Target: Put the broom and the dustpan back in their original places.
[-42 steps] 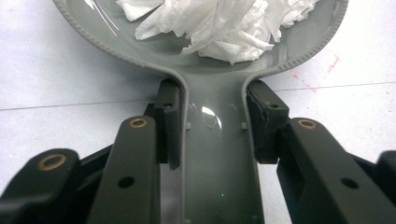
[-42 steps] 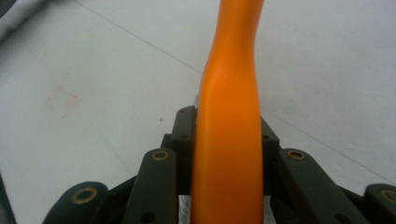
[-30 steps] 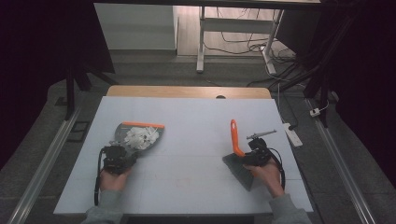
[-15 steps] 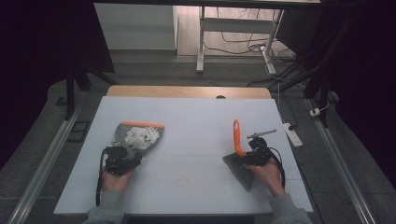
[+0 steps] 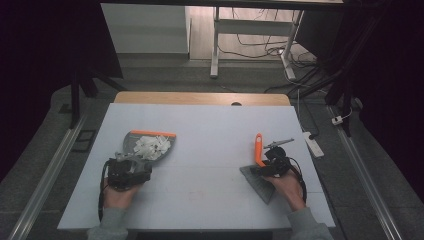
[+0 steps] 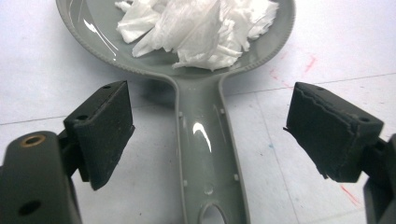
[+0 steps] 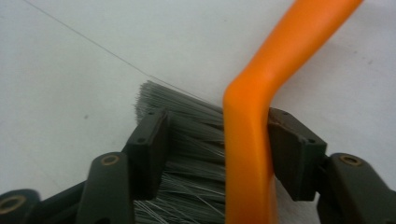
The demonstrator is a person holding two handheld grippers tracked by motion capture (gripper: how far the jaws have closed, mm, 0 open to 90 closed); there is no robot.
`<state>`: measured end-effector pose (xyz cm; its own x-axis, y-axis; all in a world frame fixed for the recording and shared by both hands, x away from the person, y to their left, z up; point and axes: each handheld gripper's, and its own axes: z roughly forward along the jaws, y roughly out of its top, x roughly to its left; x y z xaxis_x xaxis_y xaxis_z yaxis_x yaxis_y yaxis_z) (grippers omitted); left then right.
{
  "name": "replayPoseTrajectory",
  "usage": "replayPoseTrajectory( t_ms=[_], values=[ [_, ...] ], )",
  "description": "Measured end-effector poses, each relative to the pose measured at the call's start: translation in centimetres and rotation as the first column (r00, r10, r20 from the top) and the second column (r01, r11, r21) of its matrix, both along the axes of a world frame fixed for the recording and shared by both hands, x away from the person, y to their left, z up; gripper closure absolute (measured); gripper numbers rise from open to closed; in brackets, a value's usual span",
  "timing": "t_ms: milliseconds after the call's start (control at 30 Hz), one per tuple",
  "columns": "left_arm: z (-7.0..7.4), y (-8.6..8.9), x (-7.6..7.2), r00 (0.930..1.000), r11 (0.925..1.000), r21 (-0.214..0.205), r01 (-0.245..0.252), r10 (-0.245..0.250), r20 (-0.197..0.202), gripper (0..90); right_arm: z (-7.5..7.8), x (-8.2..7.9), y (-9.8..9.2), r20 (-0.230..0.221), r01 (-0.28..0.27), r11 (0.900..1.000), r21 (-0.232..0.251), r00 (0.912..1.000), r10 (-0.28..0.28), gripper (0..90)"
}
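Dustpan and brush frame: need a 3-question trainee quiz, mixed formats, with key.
1. True or false: the left gripper is clamped on the dustpan handle.
2. What lies in the dustpan? A) white paper scraps B) screws C) nothing
3. Fill in: the right gripper is shut on the ____.

Key
1. False. In the left gripper view both jaws stand wide apart, one on each side of the grey handle, touching neither side.
2. A. The white paper scraps are piled in the pan.
3. Brush. In the right gripper view the jaws press its orange handle and grey bristles; it lies on the table.
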<state>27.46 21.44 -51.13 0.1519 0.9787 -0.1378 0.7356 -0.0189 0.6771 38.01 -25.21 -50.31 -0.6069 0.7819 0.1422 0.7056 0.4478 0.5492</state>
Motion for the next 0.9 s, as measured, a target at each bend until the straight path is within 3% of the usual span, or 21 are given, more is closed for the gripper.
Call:
replayPoseTrajectory(
  t_ms=[267,467,633,900],
  values=[
    [0.9,0.4,-0.9,0.9977,0.9987,-0.002,0.05,-0.05,0.045,14.9,0.8,-0.3,-0.3,0.064,0.018,0.9998,0.005,0.9978,-0.019,40.6],
    [1.6,0.9,-1.9,0.9905,0.9938,-0.012,0.111,-0.109,0.084,18.0,1.6,-1.4,-0.6,0.124,-0.026,0.999,0.036,0.992,0.021,42.5],
    [1.8,1.1,-2.7,0.9785,0.9833,-0.028,0.18,-0.176,0.108,20.5,1.9,-2.4,-0.7,0.155,-0.085,0.9948,0.055,0.9851,0.076,43.5],
    [1.5,1.4,-3.6,0.9506,0.9544,-0.04,0.296,-0.29,0.11,22.1,2.1,-4.2,-0.7,0.228,-0.169,0.983,0.071,0.9621,0.149,44.3]
  ],
)
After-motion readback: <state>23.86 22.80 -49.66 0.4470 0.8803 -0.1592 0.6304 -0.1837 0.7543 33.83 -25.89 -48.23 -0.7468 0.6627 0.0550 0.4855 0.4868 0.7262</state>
